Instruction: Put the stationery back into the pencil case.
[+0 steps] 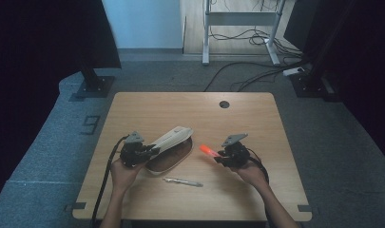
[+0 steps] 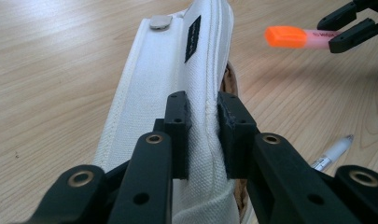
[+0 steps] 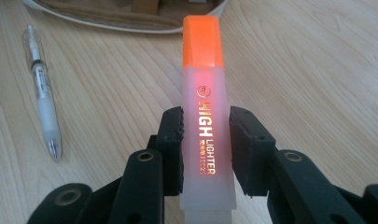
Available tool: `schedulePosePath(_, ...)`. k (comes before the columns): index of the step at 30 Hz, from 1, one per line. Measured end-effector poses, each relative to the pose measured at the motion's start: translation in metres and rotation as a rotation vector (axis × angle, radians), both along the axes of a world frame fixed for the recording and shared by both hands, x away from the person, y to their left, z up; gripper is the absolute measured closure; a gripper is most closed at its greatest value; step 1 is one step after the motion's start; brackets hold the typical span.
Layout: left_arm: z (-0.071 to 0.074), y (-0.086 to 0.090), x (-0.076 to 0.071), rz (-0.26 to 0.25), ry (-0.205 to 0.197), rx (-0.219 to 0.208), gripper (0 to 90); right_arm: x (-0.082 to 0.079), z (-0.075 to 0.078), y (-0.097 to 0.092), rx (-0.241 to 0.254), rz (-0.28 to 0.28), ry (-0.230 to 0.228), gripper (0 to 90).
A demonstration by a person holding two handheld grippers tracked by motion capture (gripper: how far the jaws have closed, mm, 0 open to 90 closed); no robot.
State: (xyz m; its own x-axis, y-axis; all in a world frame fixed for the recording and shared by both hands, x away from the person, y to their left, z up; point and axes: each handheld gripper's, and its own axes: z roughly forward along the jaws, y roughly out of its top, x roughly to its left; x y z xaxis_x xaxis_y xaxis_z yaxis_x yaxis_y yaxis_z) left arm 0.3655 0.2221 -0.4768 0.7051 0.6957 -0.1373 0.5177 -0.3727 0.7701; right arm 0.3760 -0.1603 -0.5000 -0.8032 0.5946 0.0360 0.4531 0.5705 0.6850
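Lab or office room, wooden desk (image 1: 256,123), dark curtains (image 1: 33,57) — floor cables (image 1: 247,76), grey carpet (image 1: 52,147)

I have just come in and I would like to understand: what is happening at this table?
A person works with two handheld grippers. The left gripper is shut on the lifted flap of a white pencil case, holding it open. The right gripper is shut on an orange highlighter, its cap pointing toward the case. A white pen lies on the table nearby.
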Motion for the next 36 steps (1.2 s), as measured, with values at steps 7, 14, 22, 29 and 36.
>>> schedulePosePath(7, 0.0, 0.0, 0.0, 0.0, 0.0, -0.002, 75.4, 0.006, 0.003, 0.018, -0.006, 0.028, -0.007, 65.4)
schedulePosePath(14, 0.001, 0.0, 0.0, 0.0, -0.001, -0.003, 75.4, 0.011, 0.006, 0.034, -0.009, 0.045, -0.011, 65.4)
schedulePosePath(22, 0.001, 0.0, -0.001, -0.001, -0.004, -0.002, 75.3, 0.018, 0.007, 0.056, -0.016, 0.082, -0.013, 65.4)
schedulePosePath(29, 0.001, 0.0, 0.0, -0.002, -0.003, -0.003, 75.3, 0.021, 0.005, 0.075, -0.025, 0.105, -0.013, 65.4)
schedulePosePath(36, 0.001, 0.0, 0.0, -0.004, -0.003, -0.002, 75.3, 0.025, 0.001, 0.088, -0.034, 0.123, -0.005, 65.4)
